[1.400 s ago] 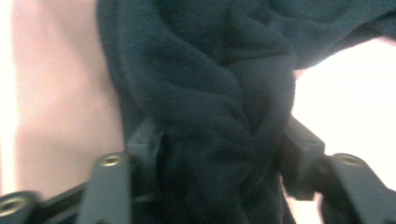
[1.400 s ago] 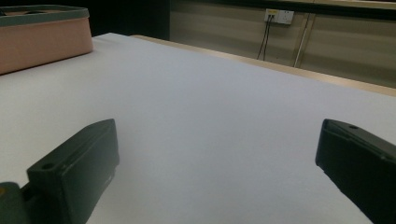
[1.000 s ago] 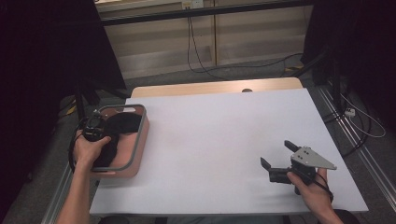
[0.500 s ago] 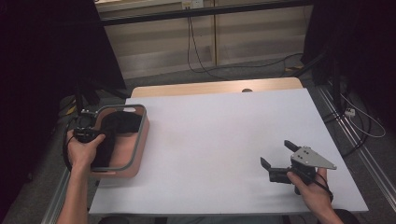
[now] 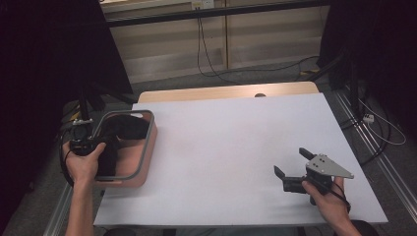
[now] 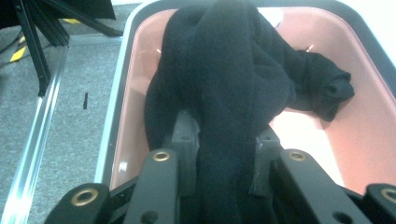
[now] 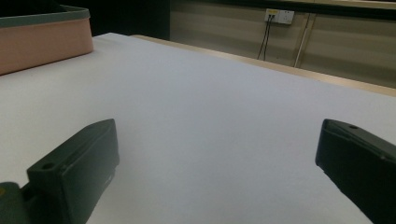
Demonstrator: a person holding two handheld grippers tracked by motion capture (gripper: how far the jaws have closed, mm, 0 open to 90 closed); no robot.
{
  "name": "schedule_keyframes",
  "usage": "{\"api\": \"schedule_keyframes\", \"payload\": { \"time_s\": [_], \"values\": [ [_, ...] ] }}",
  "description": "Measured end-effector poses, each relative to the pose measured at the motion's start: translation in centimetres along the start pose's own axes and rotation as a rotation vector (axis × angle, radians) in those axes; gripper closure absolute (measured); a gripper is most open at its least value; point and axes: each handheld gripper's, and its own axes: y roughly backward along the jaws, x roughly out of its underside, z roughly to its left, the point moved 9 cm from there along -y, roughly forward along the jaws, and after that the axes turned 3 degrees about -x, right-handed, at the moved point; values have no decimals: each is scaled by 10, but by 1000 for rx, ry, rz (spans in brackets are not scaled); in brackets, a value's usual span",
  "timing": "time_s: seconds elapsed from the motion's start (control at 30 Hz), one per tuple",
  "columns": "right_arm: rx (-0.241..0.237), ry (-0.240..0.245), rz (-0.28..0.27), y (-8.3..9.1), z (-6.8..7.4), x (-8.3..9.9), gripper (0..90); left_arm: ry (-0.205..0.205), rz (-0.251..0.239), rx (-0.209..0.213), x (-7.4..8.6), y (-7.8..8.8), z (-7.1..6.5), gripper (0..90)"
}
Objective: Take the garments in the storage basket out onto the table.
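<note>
Black, fleecy cloth is what the work turns on. From the high view, the black garment (image 5: pixel 123 130) lies heaped in a pink plastic basin (image 5: pixel 147 147) with a grey rim, at the left edge of the white table (image 5: pixel 226 142). The left gripper (image 5: pixel 98 147) sits over the basin's near end, gripped by the person's left hand (image 5: pixel 83 164), with a fold of the cloth hanging dark beneath it. Well apart, near the table's right front corner, the right gripper (image 5: pixel 290 164) rests low in the right hand (image 5: pixel 327 196), jaws spread wide with nothing between them.

In the left gripper view, the garment (image 6: pixel 233 84) runs up from between the two black jaws, which are pinched on a thick bunch of it; the rest trails down into the basin (image 6: pixel 355 107), one rolled end, possibly a sleeve, lying on the pink floor.

In the right gripper view, the jaws stand far apart over bare table (image 7: pixel 210 107), and the basin's wall (image 7: pixel 42 44) shows at far left.
</note>
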Motion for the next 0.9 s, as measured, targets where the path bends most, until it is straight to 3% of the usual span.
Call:
{"api": "schedule_keyframes", "payload": {
  "time_s": [0.13, 0.73, 0.9],
  "values": [
    [0, 1, 1, -1, 0, 0, 0, -24, -64, 10, -6, 6, -6, 700],
    [-2, 2, 1, -1, 1, 0, 0, 50, -314, 12, -25, 50, 4, 701],
    [-3, 1, 2, -1, 0, 0, 0, 59, -354, 13, -30, 60, 4, 700]
  ]
}}
